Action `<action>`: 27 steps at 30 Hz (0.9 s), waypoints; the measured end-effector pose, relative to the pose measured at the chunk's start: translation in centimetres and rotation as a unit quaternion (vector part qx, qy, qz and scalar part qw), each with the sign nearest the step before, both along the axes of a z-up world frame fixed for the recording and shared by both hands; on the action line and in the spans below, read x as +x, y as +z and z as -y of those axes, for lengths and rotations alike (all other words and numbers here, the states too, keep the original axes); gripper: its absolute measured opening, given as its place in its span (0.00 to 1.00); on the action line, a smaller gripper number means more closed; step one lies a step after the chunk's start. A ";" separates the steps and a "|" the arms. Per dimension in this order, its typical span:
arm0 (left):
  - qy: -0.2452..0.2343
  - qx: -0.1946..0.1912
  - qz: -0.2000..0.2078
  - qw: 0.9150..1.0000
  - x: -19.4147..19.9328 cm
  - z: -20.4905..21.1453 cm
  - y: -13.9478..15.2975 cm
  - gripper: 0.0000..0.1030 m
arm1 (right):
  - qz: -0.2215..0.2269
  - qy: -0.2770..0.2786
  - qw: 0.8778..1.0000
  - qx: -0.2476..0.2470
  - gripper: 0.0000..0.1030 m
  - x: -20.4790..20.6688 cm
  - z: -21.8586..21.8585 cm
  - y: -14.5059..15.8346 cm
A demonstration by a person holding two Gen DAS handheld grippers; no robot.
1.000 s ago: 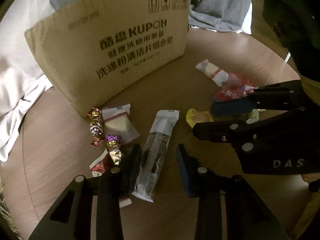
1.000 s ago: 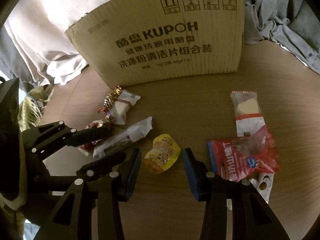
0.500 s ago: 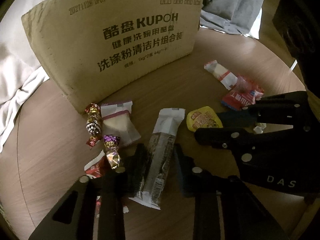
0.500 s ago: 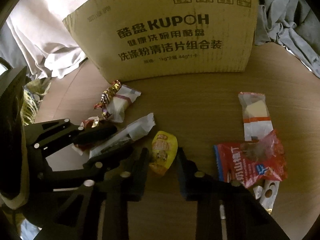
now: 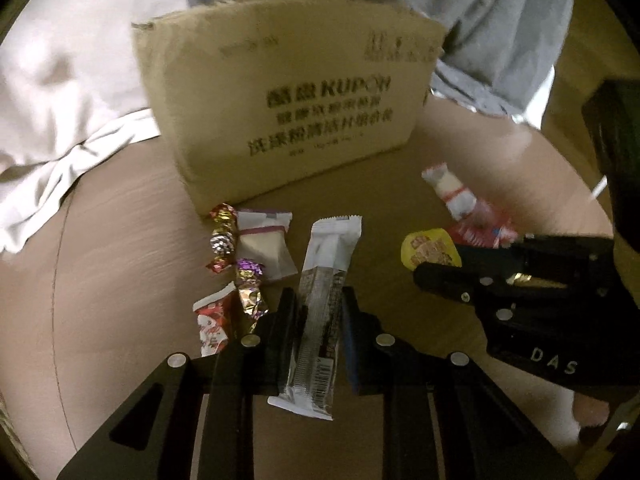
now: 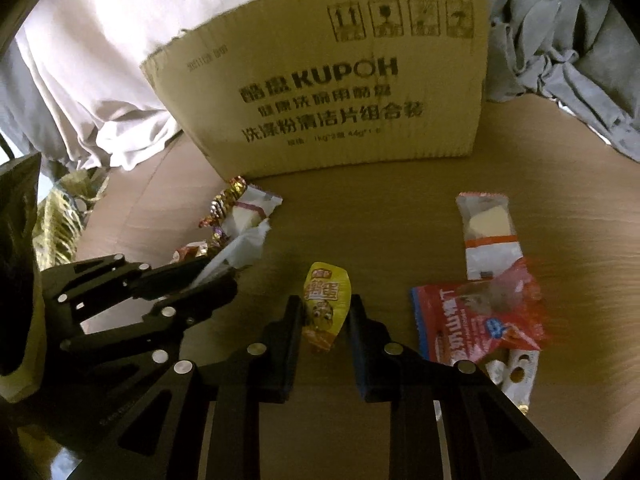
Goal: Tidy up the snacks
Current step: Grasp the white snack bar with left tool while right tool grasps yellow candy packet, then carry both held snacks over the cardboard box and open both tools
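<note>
Now the left gripper [image 5: 318, 312] is clenched on the long bar [image 5: 322, 312], which runs between its fingers and sticks out toward twelve o'clock in the left view. The right gripper [image 6: 324, 316] is clamped on the yellow pouch [image 6: 326, 304] (its lower end hangs below the fingertips). Both snacks sit over the round table [image 6: 540, 200], with the cardboard box [image 6: 332, 96] standing at twelve o'clock. At about ten o'clock of the bar lie a white packet [image 5: 264, 244], two foil candies [image 5: 222, 240] and a red-white wrapper [image 5: 212, 324]. In the right view, a clear-white packet [image 6: 488, 236] lies at two o'clock of the pouch and a red bag [image 6: 476, 320] at three o'clock, the two touching.
</note>
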State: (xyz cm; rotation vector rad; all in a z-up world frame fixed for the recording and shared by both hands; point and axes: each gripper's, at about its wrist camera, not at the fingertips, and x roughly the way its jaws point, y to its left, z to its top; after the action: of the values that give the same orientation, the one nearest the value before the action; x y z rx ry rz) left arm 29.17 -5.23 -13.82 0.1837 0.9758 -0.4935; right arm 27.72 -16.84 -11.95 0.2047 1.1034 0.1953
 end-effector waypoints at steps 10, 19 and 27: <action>0.045 -0.049 0.048 0.997 -2.3 -1.1 4.6 0.21 | 0.051 -0.010 0.999 0.011 0.23 -1.8 1.3 4.3; 0.073 -0.073 0.117 0.988 -3.8 -2.6 9.5 0.21 | 0.116 -0.011 0.993 0.002 0.23 -3.2 1.0 9.1; 0.070 -0.093 0.171 0.978 -4.2 -3.2 13.4 0.21 | 0.178 -0.008 0.984 -0.006 0.23 -3.6 0.7 13.3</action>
State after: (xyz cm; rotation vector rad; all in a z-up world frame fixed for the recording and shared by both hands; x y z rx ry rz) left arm 24.94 -2.07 -0.41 0.0274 0.5974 -0.4044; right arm 24.09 -17.54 1.35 0.1609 0.7464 0.2014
